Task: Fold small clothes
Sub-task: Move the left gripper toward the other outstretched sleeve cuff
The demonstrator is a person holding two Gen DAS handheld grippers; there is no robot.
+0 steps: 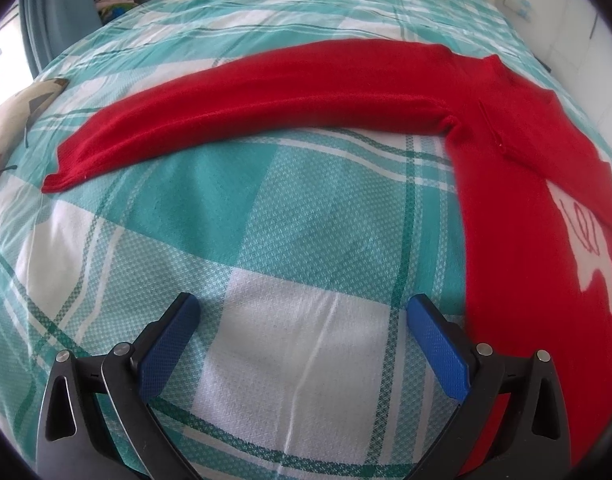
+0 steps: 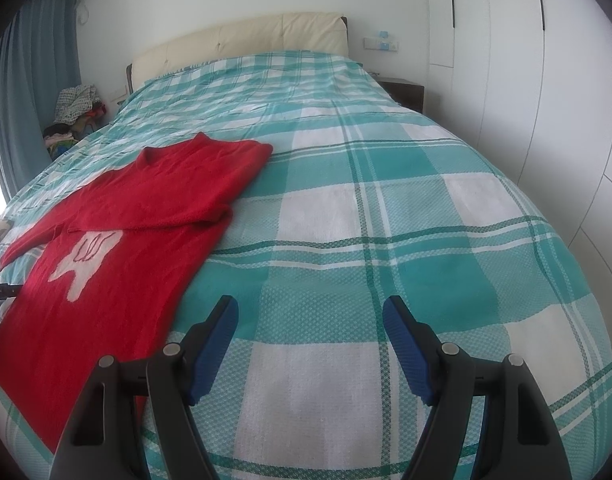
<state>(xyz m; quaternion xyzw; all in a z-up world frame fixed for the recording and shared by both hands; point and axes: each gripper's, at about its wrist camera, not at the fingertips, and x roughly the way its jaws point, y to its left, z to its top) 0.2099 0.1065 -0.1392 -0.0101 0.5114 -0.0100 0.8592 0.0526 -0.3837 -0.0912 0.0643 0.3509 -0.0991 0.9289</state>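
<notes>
Left to right across the bed:

Far left: the sweater's outstretched sleeve (image 1: 242, 112) lies flat on the teal plaid bedspread (image 1: 290, 240), cuff end toward the left edge, running right into the body. That 1 sleeve is not folded in yet.

Left gripper (image 1: 304, 308): jaws wide apart, nothing between them, only bedspread under the blue pads (image 1: 168, 344). It hangs over bare cover just left of the sweater hem, tilted steeply down. The sleeve is well ahead of it.

Middle: red knit sweater (image 2: 118, 280) lies front up, white tooth motif (image 2: 84, 264) showing. The other sleeve (image 2: 194, 184) looks already folded across the chest, so my read is 1 of 2 sleeves done.

Right gripper (image 2: 310, 308): also spread open and empty, over bare bedspread just right of the sweater's side edge, pitched down less steeply than the left.

Handling, as a judgement: light, soft, limp knit. It will drape and stretch, not hold shape, and will likely drag on the woven cover rather than slide. Not fragile, though pads could snag loops.

Where to grab: pinch the loose sleeve at or near the cuff with the left gripper, take both layers, lift enough to clear, lay it across the chest. For the later body fold, take the hem corners, 1 per gripper.
</notes>
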